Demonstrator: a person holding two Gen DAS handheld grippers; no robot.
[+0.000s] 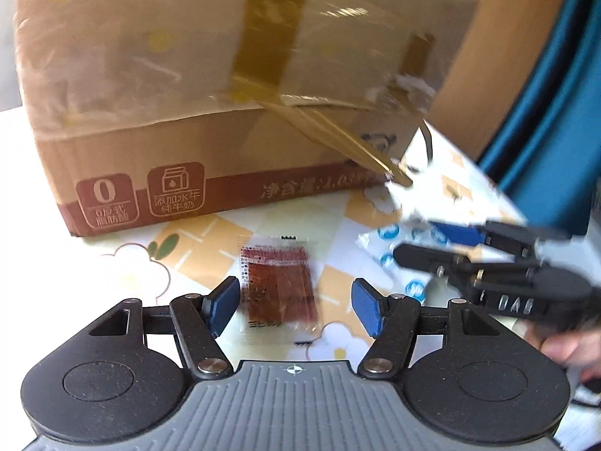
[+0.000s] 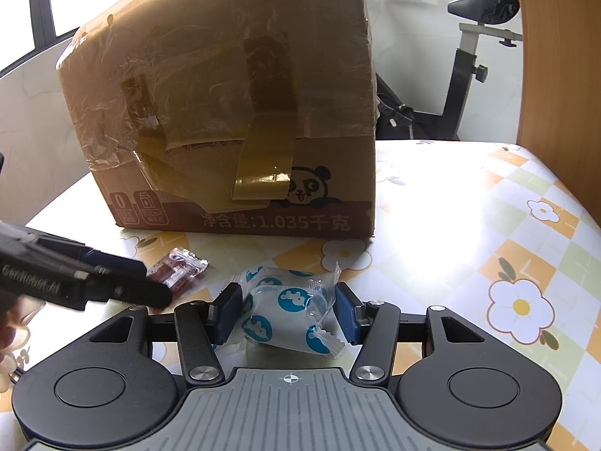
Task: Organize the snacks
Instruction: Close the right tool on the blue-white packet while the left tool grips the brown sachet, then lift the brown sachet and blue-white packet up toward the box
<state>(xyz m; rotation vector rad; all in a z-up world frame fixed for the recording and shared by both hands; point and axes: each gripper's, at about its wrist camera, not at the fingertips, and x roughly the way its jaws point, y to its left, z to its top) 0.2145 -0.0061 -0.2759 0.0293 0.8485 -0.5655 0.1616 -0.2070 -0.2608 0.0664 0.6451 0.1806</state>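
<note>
A small clear packet of a red snack [image 1: 280, 285] [image 2: 184, 267] lies flat on the flowered tablecloth [image 2: 469, 225]. My left gripper [image 1: 296, 310] [image 2: 152, 282] hovers over it, jaws open, with the packet between the blue pads and a gap on the right side. To its right, a white packet with blue round prints [image 2: 285, 312] [image 1: 390, 233] sits between the pads of my right gripper [image 2: 287, 312] [image 1: 428, 244], which is shut on it. Both grippers are just in front of the taped cardboard box [image 1: 188, 94] [image 2: 225, 94].
The box stands closed at the back of the table, loose brown tape hanging down its front. An exercise bike [image 2: 469, 56] and a wooden panel [image 2: 556, 56] are beyond the table on the right. A hand [image 1: 559, 345] holds the right gripper.
</note>
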